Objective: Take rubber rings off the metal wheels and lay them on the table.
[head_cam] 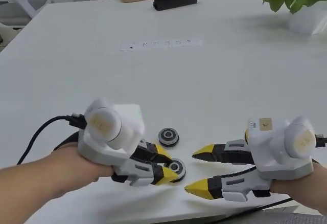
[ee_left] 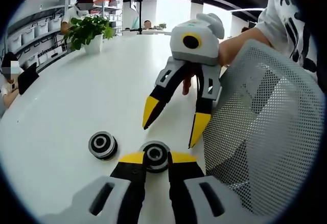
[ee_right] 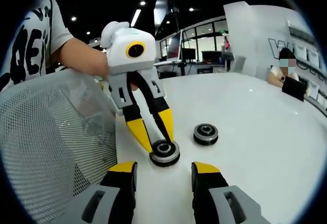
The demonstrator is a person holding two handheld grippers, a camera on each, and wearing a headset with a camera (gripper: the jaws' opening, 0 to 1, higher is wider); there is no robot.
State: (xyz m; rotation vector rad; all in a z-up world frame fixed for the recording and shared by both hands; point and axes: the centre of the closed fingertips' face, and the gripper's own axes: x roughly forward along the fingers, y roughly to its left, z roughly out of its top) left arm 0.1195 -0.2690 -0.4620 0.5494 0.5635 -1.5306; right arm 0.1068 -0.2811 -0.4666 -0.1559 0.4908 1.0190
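Left tongs (ee_left: pixel 156 157) pinched the near metal wheel (ee_right: pixel 164 151), right tongs (head_cam: pixel 193 171) gaped wide; its rubber ring (ee_right: pixel 164 161) judged soft, stretchy, grippy, best caught at the outer edge.

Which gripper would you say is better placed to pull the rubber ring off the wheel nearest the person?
Right, probably. The left gripper is closed around that wheel and steadies it, while the right gripper is open, free and pointed at it from close by.
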